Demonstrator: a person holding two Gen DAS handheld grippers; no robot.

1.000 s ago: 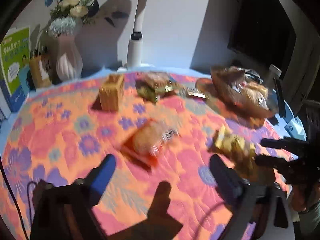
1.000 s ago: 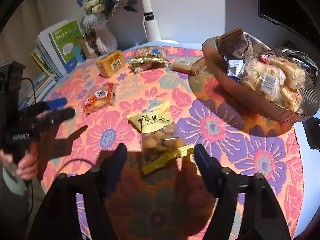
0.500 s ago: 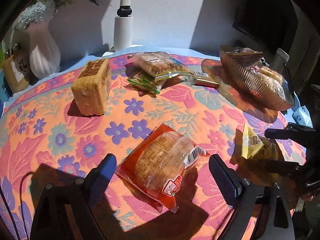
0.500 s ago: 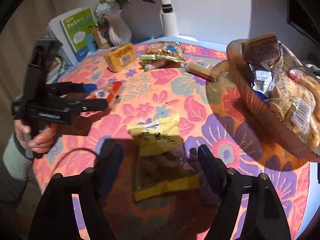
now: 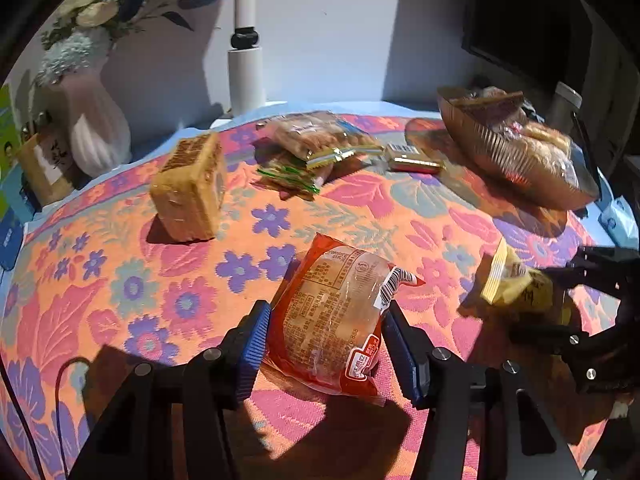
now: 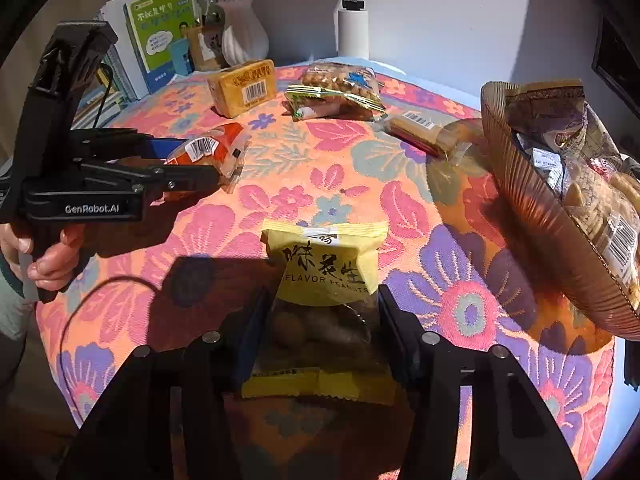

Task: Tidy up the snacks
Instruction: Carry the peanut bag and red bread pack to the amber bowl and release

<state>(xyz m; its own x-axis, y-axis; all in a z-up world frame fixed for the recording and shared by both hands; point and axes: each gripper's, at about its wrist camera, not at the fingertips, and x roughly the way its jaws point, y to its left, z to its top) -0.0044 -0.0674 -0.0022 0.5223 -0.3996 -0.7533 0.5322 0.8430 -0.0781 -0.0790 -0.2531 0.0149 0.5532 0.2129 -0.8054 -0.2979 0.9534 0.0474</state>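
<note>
Floral tablecloth (image 5: 120, 272) — red bun packet (image 5: 332, 316) lies lengthwise between left hand-held gripper (image 5: 324, 344) pads.

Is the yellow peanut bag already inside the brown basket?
No, the yellow peanut bag lies on the flowered cloth between the right tool's fingers, apart from the brown basket.

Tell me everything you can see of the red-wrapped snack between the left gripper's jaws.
The red-wrapped snack is a puffy plastic packet, red at the edges with a clear window showing a pale round bun or cake inside. It carries printed text, a white barcode tab at its far corner and a small red-and-white label near the front. It lies flat on the flowered tablecloth. The left gripper has just been closing its jaws, and its blue pads now press the packet's two sides. Nothing else touches it.
</note>
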